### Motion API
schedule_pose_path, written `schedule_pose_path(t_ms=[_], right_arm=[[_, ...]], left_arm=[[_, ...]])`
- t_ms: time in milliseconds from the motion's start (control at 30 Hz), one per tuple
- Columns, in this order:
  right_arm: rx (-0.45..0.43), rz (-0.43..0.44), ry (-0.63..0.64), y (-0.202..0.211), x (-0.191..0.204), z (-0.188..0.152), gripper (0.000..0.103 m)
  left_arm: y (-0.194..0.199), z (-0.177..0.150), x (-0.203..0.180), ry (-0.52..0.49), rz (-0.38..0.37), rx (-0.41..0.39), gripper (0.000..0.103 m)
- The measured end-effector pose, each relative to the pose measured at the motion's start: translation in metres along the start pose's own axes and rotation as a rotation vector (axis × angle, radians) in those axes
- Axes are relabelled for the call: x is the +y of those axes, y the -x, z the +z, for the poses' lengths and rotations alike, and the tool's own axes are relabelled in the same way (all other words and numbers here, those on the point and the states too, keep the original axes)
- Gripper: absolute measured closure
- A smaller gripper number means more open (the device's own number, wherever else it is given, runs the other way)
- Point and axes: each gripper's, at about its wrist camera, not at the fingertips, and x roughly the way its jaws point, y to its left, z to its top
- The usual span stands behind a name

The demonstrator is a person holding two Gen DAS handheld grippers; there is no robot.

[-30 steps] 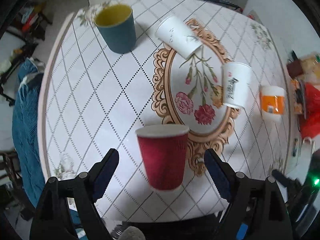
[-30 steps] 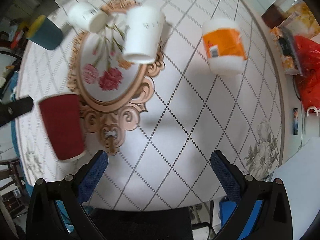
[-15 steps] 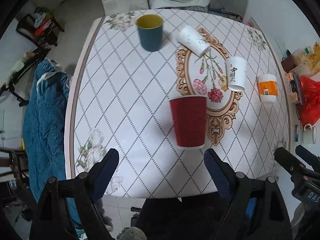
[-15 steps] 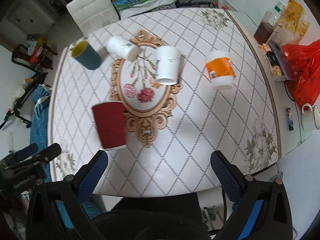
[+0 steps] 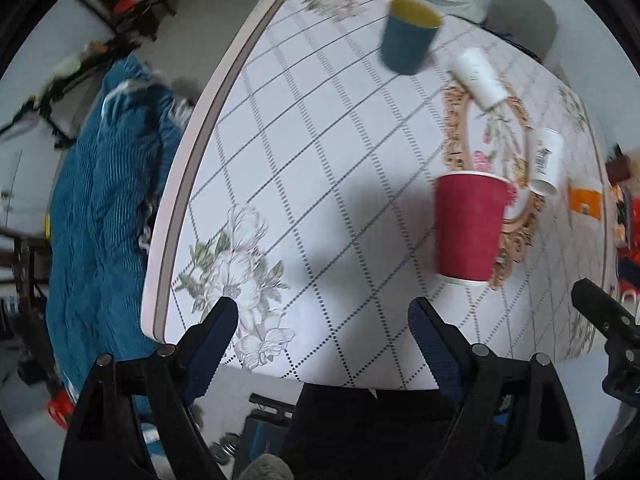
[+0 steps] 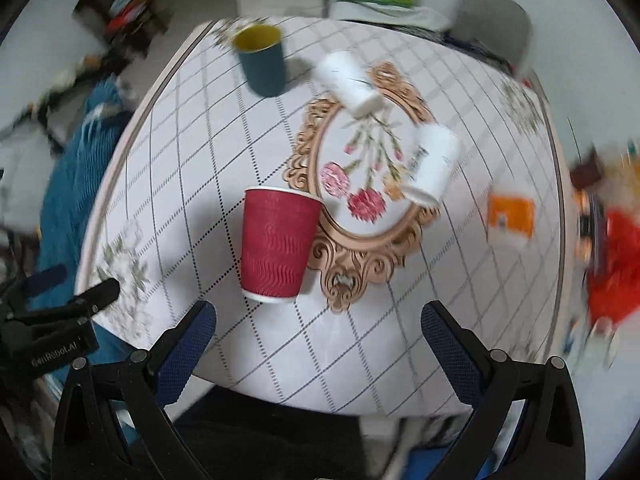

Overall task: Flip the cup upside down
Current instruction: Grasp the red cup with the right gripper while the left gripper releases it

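Note:
A red ribbed paper cup (image 5: 470,226) stands on the table with its wide mouth toward the far side; it also shows in the right wrist view (image 6: 278,244). My left gripper (image 5: 322,320) is open and empty, high above the table's near left edge, left of the cup. My right gripper (image 6: 318,326) is open and empty, above the near edge, just right of the cup. The left gripper's body (image 6: 52,312) shows at the lower left of the right wrist view.
A teal cup with a yellow inside (image 6: 262,58) stands at the far left. Two white cups (image 6: 350,84) (image 6: 434,162) lie on the flower-patterned table (image 6: 200,152). An orange-labelled cup (image 6: 510,214) and red bag (image 6: 616,264) sit right. Blue cloth (image 5: 100,184) hangs left.
Both grippers have pulled back and up from the table, then swung left; the views are blurred with motion. The red cup stays where it stood. Both stay open.

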Motion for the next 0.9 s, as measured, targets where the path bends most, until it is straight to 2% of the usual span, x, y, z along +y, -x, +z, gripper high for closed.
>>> schedule_pose_path(t_ms=[67,133,267,333,467,533,567,600,700,800,900], right_arm=[[0.020,-0.024,0.098,-0.009,0.012,0.009,0.000],[0.037,-0.065,0.250,-0.019,0.030,0.018,0.000],[0.042,-0.178,0.622,-0.037,0.067,0.023,0.000],[0.038,-0.249,0.859,-0.048,0.086,0.016,0.000],[-0.002,-0.410,1.402,-0.069,0.109,-0.019,0.000],[0.001,-0.467,1.637,-0.082,0.111,-0.039,0.000],[0.046,-0.428,1.725,-0.088,0.111,-0.048,0.000],[0.058,-0.435,1.830,-0.095,0.109,-0.058,0.000],[0.029,-0.502,2.171,-0.116,0.097,-0.086,0.000],[-0.033,-0.531,2.441,-0.133,0.085,-0.104,0.000],[-0.090,-0.556,2.610,-0.146,0.077,-0.109,0.000]], left_arm=[[-0.012,0.000,0.009,0.033,0.005,0.016,0.016],[-0.026,-0.001,0.017,0.063,0.014,0.034,0.016],[-0.046,-0.003,0.024,0.107,-0.007,0.056,0.016],[-0.056,-0.003,0.024,0.113,0.001,0.064,0.016],[-0.078,-0.003,0.027,0.149,0.005,0.102,0.016],[-0.086,-0.004,0.029,0.164,0.008,0.115,0.016],[-0.090,-0.004,0.030,0.174,0.009,0.124,0.016],[-0.093,-0.005,0.030,0.180,0.010,0.129,0.016],[-0.103,-0.007,0.033,0.205,0.014,0.149,0.016],[-0.114,-0.008,0.035,0.226,0.012,0.168,0.016],[-0.124,-0.009,0.036,0.240,0.005,0.188,0.016]])
